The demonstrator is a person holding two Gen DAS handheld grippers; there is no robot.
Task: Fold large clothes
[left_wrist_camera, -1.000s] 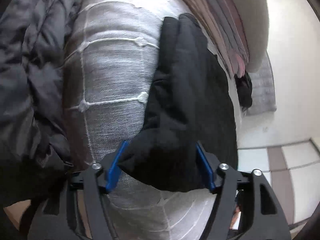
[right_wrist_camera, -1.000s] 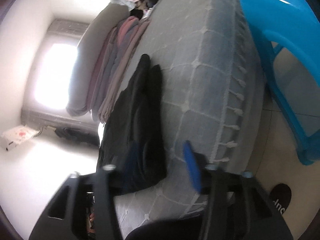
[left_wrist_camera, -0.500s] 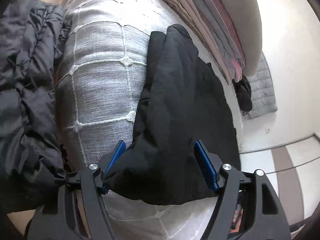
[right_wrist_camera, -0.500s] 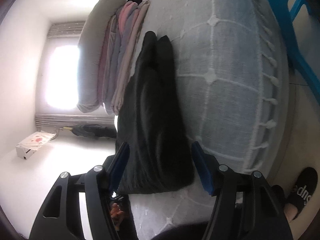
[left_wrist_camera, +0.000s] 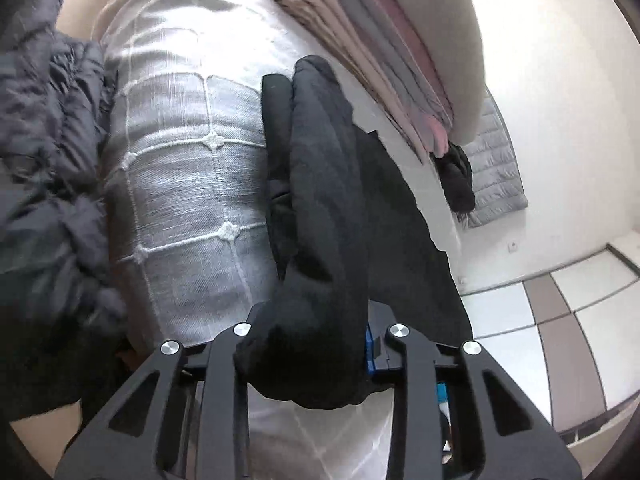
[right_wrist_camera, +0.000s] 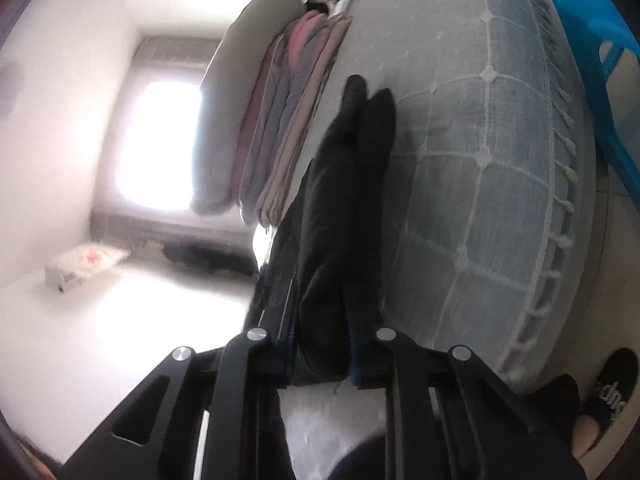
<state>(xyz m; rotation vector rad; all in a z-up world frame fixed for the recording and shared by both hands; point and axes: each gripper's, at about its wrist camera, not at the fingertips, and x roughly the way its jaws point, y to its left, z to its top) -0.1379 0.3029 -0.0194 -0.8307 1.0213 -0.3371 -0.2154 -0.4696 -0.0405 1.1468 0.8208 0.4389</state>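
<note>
A black garment (left_wrist_camera: 332, 208) lies folded in a long strip on the bed's grey-white checked cover (left_wrist_camera: 180, 168). My left gripper (left_wrist_camera: 308, 344) is shut on its near end, bunching the cloth between the jaws. In the right wrist view the same black garment (right_wrist_camera: 344, 200) runs away from me along the bed cover (right_wrist_camera: 480, 160), and my right gripper (right_wrist_camera: 324, 352) is shut on its near edge. The fingertips are mostly hidden by the cloth.
A stack of folded pink, grey and beige bedding (left_wrist_camera: 384, 52) lies beyond the garment. A dark quilted jacket (left_wrist_camera: 44, 160) lies at the left. A blue plastic chair (right_wrist_camera: 600, 60) stands by the bed. A foot in a black slipper (right_wrist_camera: 608, 392) is on the floor.
Both grippers were open around the garment's near end and have now closed on it. The cloth is bunched and raised slightly at the jaws.
</note>
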